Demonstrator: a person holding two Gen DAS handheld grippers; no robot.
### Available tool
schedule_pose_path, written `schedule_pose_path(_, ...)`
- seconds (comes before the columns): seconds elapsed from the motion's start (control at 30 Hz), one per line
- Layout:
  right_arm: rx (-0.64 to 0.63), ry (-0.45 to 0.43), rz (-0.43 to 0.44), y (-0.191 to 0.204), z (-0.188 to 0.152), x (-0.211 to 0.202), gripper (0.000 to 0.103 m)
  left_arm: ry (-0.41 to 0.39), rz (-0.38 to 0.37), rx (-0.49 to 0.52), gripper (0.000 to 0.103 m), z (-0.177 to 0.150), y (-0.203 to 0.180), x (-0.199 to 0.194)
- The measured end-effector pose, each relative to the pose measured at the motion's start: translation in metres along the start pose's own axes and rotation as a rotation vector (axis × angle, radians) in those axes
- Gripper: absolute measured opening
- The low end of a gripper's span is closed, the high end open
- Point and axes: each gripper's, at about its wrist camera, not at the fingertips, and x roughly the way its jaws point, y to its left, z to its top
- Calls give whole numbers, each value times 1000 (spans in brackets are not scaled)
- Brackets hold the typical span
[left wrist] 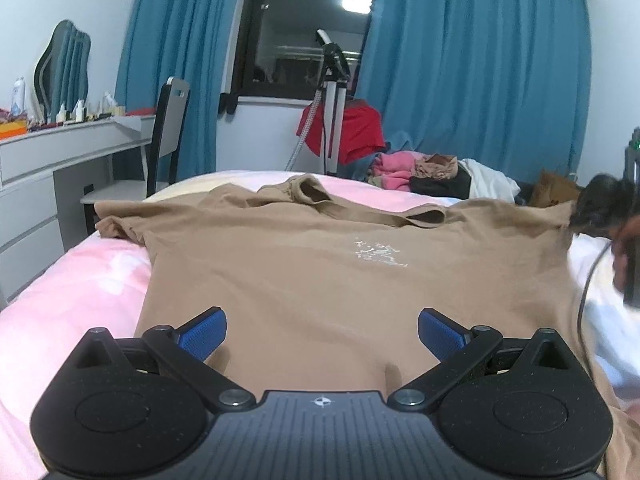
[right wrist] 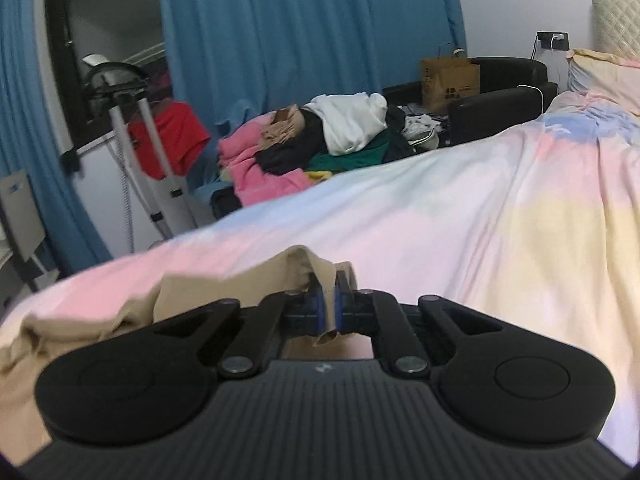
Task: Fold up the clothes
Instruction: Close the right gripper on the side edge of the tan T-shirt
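A tan T-shirt (left wrist: 320,264) with a small white print lies spread on the pastel bed cover (left wrist: 80,280), one sleeve hanging off the far left. My left gripper (left wrist: 322,330) hovers low over its near hem, blue pads wide open, nothing between them. In the right wrist view my right gripper (right wrist: 329,300) is shut on a bunched edge of the tan T-shirt (right wrist: 192,292), lifted a little off the cover. The right gripper (left wrist: 600,208) shows blurred at the left wrist view's right edge, at the shirt's far right corner.
A pile of mixed clothes (right wrist: 320,140) sits past the bed's far edge, beside a garment steamer stand (left wrist: 332,120) with a red garment. A dresser and chair (left wrist: 168,136) stand left. A brown paper bag (right wrist: 448,80) and a pillow (right wrist: 600,72) lie far right. A cable (left wrist: 588,288) trails right.
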Motion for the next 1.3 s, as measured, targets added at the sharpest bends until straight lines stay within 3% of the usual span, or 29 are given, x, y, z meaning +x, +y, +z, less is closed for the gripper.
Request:
schedule_pose_path(0.33,91,0,56,-24,-8,18,13,52,9,-24,103,-7,5,24)
schedule_pose_path(0.4,110,0,67,-29,-9,21,22,57,8,-31,103,-7,6,25)
schedule_pose_path(0.47,173,-8,106,-36,-15,18,64,61,7,-37,103,-8,7,27)
schedule_pose_path(0.53,266,-22,162,-46,-24,10,85,62,9,-35,103,-9,5,27)
schedule_pose_path(0.6,355,-32,215,-54,-31,2,85,61,10,-29,103,-10,4,26)
schedule_pose_path(0.83,334,72,300,-36,-35,8,80,66,12,-20,103,-11,0,23)
schedule_pose_path(0.9,313,108,284,-32,-39,17,71,67,13,-19,103,-12,0,21)
schedule_pose_path(1.03,240,142,233,-28,-46,37,66,64,17,-11,103,-14,-1,19)
schedule_pose_path(1.1,191,141,205,-26,-48,45,45,65,19,-5,103,-15,-1,19)
schedule_pose_path(1.13,173,145,189,-26,-49,48,24,66,20,-2,103,-15,-2,20)
schedule_pose_path(1.17,161,149,176,-27,-49,50,9,67,21,1,103,-15,-2,20)
schedule_pose_path(1.3,187,124,191,-30,-43,35,5,71,24,11,103,-16,-4,21)
